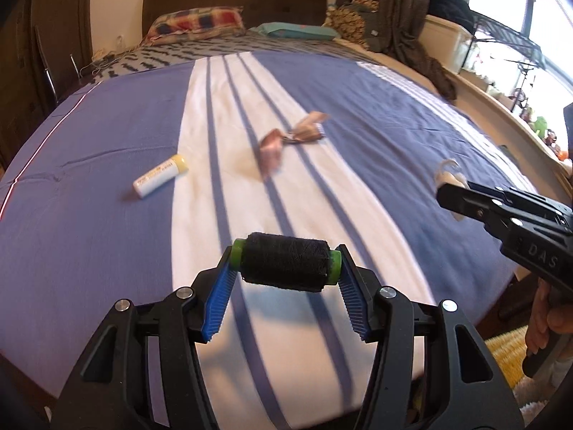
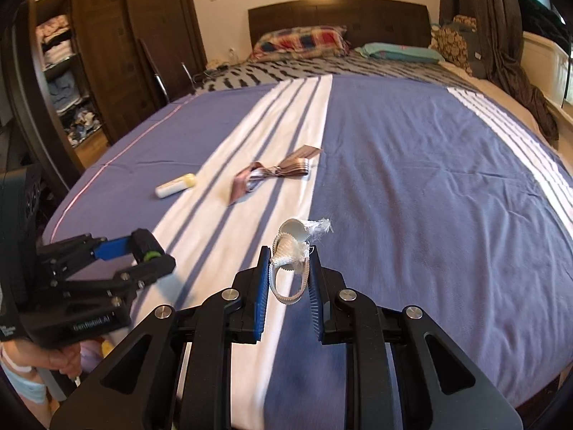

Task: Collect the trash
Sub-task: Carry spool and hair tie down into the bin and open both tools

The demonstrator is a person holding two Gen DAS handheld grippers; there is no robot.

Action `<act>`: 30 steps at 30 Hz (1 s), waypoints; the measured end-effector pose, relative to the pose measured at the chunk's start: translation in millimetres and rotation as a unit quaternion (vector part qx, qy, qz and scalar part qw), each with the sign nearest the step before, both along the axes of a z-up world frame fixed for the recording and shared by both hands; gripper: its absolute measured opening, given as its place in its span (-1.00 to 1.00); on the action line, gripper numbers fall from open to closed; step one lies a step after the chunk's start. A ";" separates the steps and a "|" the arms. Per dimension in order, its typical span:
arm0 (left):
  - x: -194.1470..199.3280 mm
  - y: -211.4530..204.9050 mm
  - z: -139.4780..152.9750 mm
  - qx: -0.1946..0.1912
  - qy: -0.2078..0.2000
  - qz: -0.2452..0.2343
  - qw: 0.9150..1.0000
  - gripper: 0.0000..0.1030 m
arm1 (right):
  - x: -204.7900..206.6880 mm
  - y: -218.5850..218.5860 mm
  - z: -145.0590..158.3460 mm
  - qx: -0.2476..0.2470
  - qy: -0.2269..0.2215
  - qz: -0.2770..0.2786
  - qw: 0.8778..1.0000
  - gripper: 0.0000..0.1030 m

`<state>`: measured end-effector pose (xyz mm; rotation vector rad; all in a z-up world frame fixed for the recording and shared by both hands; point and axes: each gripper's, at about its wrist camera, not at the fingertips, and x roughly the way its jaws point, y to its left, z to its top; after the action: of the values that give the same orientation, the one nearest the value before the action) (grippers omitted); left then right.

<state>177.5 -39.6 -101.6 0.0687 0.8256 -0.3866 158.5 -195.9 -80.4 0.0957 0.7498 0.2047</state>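
Observation:
My left gripper (image 1: pixel 284 263) is shut on a spool of black thread (image 1: pixel 284 265) with green ends, held crosswise above the bed; the same gripper (image 2: pixel 152 252) shows at the left of the right wrist view. My right gripper (image 2: pixel 289 263) is shut on a bundle of white ribbon (image 2: pixel 292 251) with frayed ends, lifted off the cover. From the left wrist view that gripper (image 1: pixel 449 195) enters at the right, with white ribbon (image 1: pixel 446 175) at its tip. On the bedspread lie a small white tube with a yellow cap (image 1: pixel 160 176) (image 2: pixel 175 185) and a pinkish ribbon bow (image 1: pixel 292 138) (image 2: pixel 275 173).
The bed's blue and white striped cover (image 2: pixel 412 179) fills both views, with pillows (image 2: pixel 301 41) and a dark headboard (image 2: pixel 340 12) beyond. A wardrobe with open shelves (image 2: pixel 64 68) stands left. Curtains (image 2: pixel 501 36) and a window ledge (image 1: pixel 501 107) are at the right. A person's hand (image 1: pixel 540 326) holds the right tool.

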 end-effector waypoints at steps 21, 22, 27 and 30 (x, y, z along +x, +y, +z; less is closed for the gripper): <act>-148.3 22.7 -51.3 -0.030 0.047 -0.004 0.998 0.02 | -147.3 12.8 -46.0 0.016 0.027 0.034 0.999 -0.59; -152.0 22.7 -60.4 -0.030 0.058 -0.005 0.998 0.02 | -150.6 13.5 -51.5 0.017 0.033 0.035 0.999 -0.59; -161.4 19.9 -97.8 -0.021 0.098 -0.003 0.995 0.02 | -161.7 18.5 -89.2 0.022 0.079 0.040 0.996 -0.59; -164.3 14.1 -119.3 -0.009 0.120 -0.007 0.993 0.02 | -163.1 20.9 -114.6 0.021 0.109 0.039 0.993 -0.59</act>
<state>13.2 -25.5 -220.9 0.0105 1.0593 -0.4200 -4.7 -175.0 -195.0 0.1299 0.9675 0.2870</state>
